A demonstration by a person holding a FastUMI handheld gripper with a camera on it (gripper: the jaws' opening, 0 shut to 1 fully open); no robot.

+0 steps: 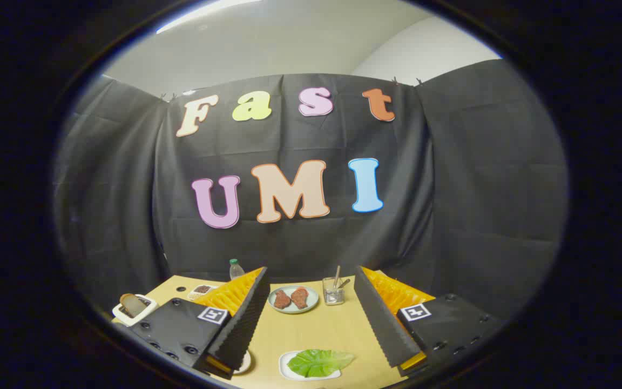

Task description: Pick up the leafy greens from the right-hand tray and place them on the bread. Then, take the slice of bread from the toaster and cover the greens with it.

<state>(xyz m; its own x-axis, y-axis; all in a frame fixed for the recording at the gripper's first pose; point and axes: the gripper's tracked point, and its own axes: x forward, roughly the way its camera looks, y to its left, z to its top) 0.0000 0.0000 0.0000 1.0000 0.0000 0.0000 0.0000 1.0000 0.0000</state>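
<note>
A green leaf [319,362] lies on a small white tray [288,369] on the wooden table, low between my two fingers and nearer the right one. My gripper [311,319] is open and held above the table, with nothing between its fingers [246,319]. Off to the left, beyond the left finger, a white toaster [134,309] holds a slice of bread [130,303] standing up out of it. A bit of a white plate [245,362] peeks out beside the left finger; what lies on it is hidden.
Farther back between the fingers sits a grey plate [293,299] with two pieces of meat. A glass with utensils [333,290] stands to its right. A small bottle [236,268] and a little dish [201,291] stand at the far left of the table.
</note>
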